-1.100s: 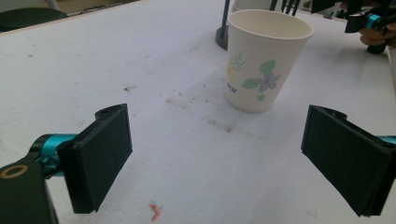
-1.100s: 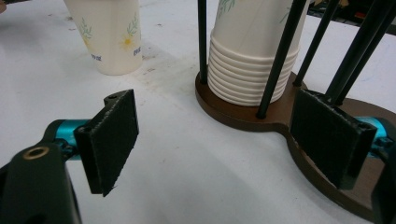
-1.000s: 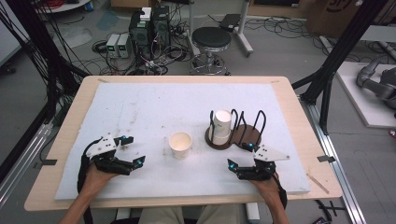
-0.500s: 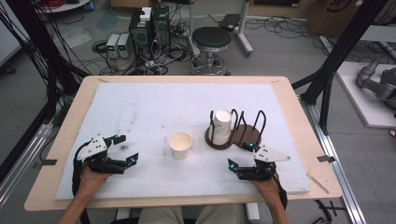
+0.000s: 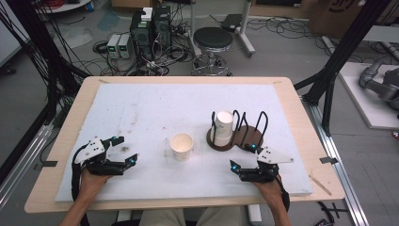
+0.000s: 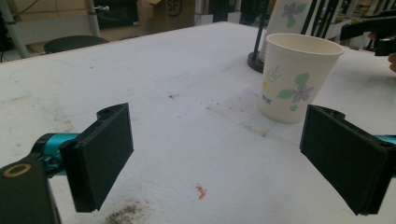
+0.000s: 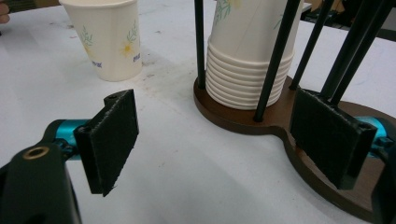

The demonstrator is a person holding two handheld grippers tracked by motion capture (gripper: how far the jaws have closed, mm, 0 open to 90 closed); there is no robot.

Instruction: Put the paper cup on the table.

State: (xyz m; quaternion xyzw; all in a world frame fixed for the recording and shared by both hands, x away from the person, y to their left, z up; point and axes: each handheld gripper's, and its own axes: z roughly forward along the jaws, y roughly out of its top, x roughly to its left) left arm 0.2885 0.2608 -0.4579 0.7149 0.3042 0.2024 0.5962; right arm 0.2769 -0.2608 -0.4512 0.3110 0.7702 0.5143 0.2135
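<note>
A flower-printed paper cup (image 5: 181,145) (image 6: 296,77) (image 7: 106,37) stands upright and alone near the middle of the white mat. To its right, a stack of upturned cups (image 5: 224,126) (image 7: 250,56) sits inside a black wire rack on a brown wooden base (image 5: 244,138) (image 7: 280,135). My left gripper (image 5: 125,149) (image 6: 218,140) rests low on the mat, left of the lone cup and pointing toward it, open and holding nothing. My right gripper (image 5: 242,156) (image 7: 215,135) lies just in front of the rack base, open and holding nothing.
The white mat (image 5: 155,108) covers a wooden table (image 5: 301,136). A small red speck (image 6: 201,190) and dark smudges lie on the mat near my left gripper. Beyond the table stand a stool (image 5: 212,40), electronics boxes (image 5: 150,23) and black frame posts.
My left gripper has drawn slightly to the left, away from the lone cup. The right gripper has kept still.
</note>
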